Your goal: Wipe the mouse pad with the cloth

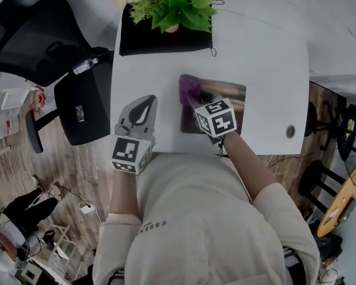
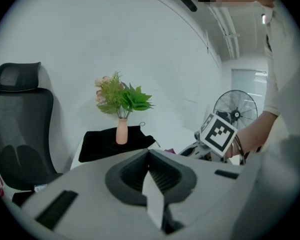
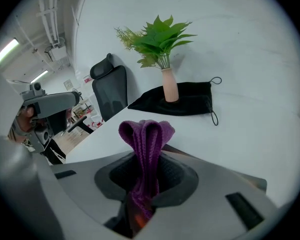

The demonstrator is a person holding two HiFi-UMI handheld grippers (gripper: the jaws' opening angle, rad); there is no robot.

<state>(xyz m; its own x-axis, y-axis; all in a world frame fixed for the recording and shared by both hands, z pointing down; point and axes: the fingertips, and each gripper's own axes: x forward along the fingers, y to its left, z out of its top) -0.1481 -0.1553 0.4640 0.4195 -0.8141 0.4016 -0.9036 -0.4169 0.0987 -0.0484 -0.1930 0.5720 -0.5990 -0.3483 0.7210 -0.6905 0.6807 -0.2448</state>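
Mouse pad (image 1: 228,92), a dark, glossy rectangle, lies flat on the white table (image 1: 267,52) near its front edge, with the purple cloth (image 1: 190,88) bunched at its far left corner. The right gripper (image 1: 193,101) pinches that ribbed cloth in upright folds between its jaws. The left gripper (image 1: 143,108) sits left of the pad, jaws pressed together on nothing.

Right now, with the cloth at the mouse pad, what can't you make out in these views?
Mouse pad: head view, right tongs and purple cloth cover its near-left part.
Cloth-to-pad contact: right gripper view, the tongs' own body hides the cloth's underside.
Vase: head view, plant leaves cover most of it.
Dirt on the pad: too small in every view.
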